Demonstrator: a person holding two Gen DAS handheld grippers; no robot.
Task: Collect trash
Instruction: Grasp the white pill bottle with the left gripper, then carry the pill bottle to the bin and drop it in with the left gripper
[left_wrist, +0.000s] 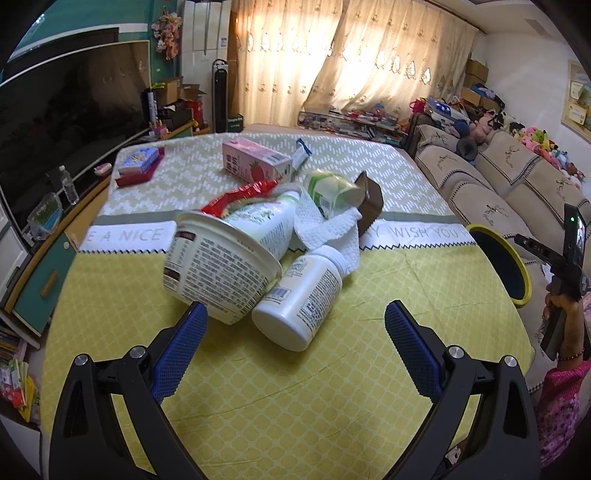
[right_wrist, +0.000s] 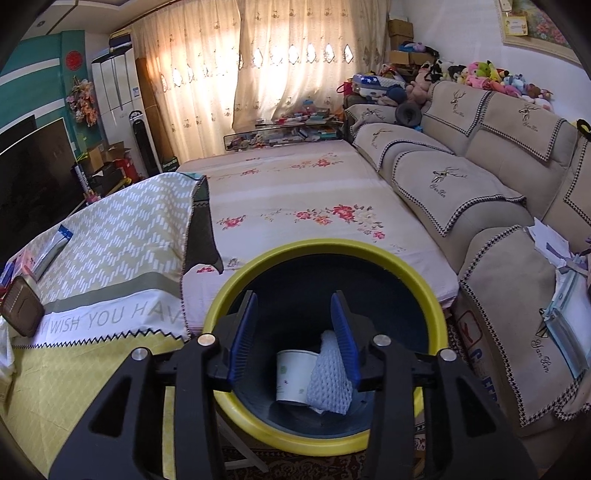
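Meanwhile the right tongs (right_wrist: 299, 336) hung open and empty over the bin (right_wrist: 236, 291), while the open left tongs (left_wrist: 295, 325) probably next needed closing on the near bottle (left_wrist: 301, 299).

Home living room, cushioned sofa (right_wrist: 461, 177) with plush toys (right_wrist: 491, 75), big television (left_wrist: 70, 110), curtained window (right_wrist: 236, 74)

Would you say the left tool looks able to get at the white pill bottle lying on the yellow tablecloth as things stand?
Probably yes. The left tool stands open, and the white pill bottle lies on its side just ahead of it with bare yellow tablecloth between. Only the noodle bowl leaning against the bottle's left side crowds the approach.
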